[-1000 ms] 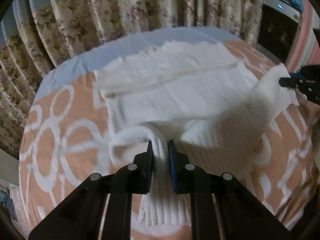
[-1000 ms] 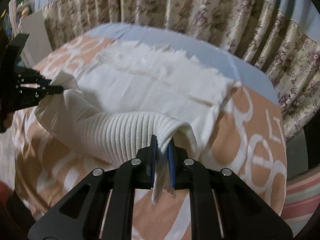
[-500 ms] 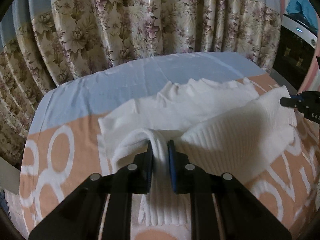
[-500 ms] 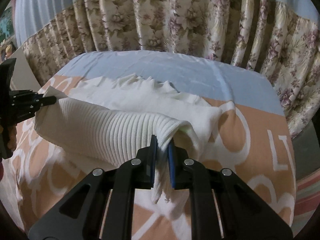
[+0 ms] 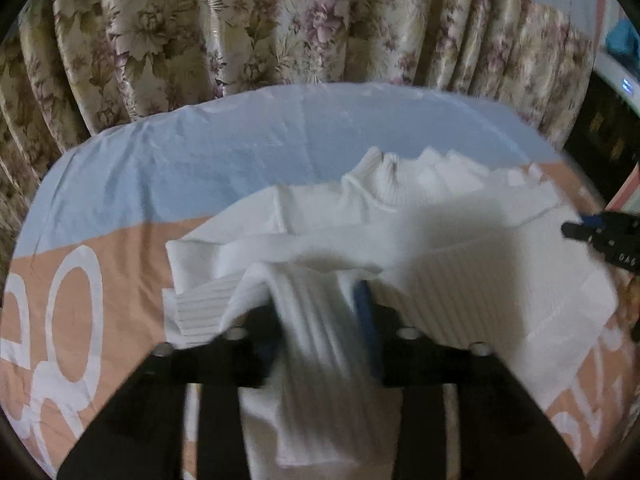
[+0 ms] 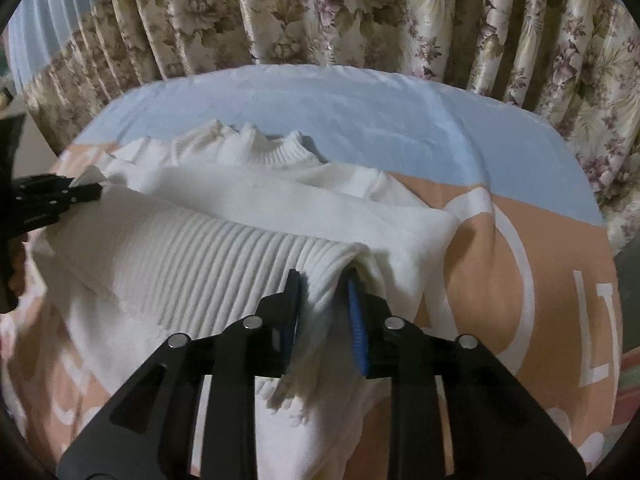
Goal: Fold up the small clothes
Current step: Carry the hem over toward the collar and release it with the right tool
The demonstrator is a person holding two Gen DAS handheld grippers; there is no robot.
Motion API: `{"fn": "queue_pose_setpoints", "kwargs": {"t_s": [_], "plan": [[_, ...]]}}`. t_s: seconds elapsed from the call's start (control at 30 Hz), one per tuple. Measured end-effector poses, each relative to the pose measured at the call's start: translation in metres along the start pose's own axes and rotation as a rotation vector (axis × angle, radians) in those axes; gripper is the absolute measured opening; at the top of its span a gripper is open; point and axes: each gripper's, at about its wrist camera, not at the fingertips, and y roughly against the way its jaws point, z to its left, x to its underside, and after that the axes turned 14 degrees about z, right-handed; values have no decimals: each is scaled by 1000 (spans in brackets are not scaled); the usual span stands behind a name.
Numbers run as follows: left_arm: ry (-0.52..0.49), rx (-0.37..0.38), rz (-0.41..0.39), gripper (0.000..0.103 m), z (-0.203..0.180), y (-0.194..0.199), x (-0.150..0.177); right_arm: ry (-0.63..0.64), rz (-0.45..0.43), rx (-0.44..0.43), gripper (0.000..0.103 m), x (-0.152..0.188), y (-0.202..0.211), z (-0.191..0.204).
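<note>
Ribbed white fabric runs between the parted fingers of the left claw, low centre in its view, spread wide and no longer pinching. The right claw is likewise opened, the hem loose between its blue pads. The white sweater lies folded mid-frame on the orange-and-blue bedsheet; floral curtains fill the top.
</note>
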Motion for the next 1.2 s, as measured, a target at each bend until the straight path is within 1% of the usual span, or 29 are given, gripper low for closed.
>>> {"fn": "queue_pose_setpoints", "kwargs": {"t_s": [0.03, 0.07, 0.1, 0.13, 0.2, 0.3, 0.4, 0.43, 0.47, 0.5, 0.53, 0.57, 0.63, 0.7, 0.73, 0.83, 0.9, 1.0, 1.07, 1.13, 1.2], "plan": [[15, 20, -12, 55, 5, 6, 0, -18, -21, -21, 35, 0, 10, -5], [31, 33, -25, 59, 10, 14, 0, -36, -46, -38, 38, 1, 20, -11], [45, 18, -38, 76, 12, 21, 0, -48, -63, -47, 43, 2, 28, -14], [57, -16, -60, 85, 14, 31, 3, -62, -80, -49, 46, 4, 37, -18], [52, -10, -67, 85, 12, 40, 7, -75, -87, -55, 48, 9, 45, -20], [45, 16, -39, 85, 1, 44, 19, -60, -53, -59, 49, 19, 42, -12], [-10, -25, 10, 85, -20, 32, 31, -34, 2, -29, 49, 31, 28, 0], [-30, -34, 27, 82, -26, 27, 35, -31, 8, -27, 48, 36, 24, 4], [-53, -41, 37, 77, -32, 23, 38, -25, 10, -28, 48, 38, 21, 7], [-71, -45, 46, 60, -36, 19, 40, -13, 15, -25, 47, 40, 20, 11], [-84, -48, 60, 43, -39, 14, 41, -6, 18, -24, 43, 42, 19, 14], [-92, -45, 77, 37, -40, 9, 42, 9, 25, -16, 39, 42, 17, 17], [-95, -55, 79, 24, -38, 4, 40, 40, 31, 30, 17, 43, 13, 23], [-93, -49, 72, 15, -35, 5, 38, 72, 18, 76, 9, 42, 12, 27], [-90, -42, 64, 12, -33, 7, 37, 79, 8, 85, 6, 41, 14, 27], [-90, -49, 38, 9, -27, 11, 31, 99, -36, 96, 6, 31, 25, 27], [-85, -43, 21, 9, -21, 15, 23, 91, -53, 72, 6, 21, 31, 24], [-40, 2, -14, 9, -9, 22, 2, 40, -95, -4, 6, -7, 39, 12], [-22, 12, -34, 9, -4, 24, -15, 9, -108, -36, 6, -25, 38, 5], [-4, 17, -44, 9, 1, 21, -32, -50, -123, -66, 6, -45, 32, -4], [32, 32, -43, 9, 12, 15, -52, -137, -120, -96, 6, -66, 21, -17]]}}
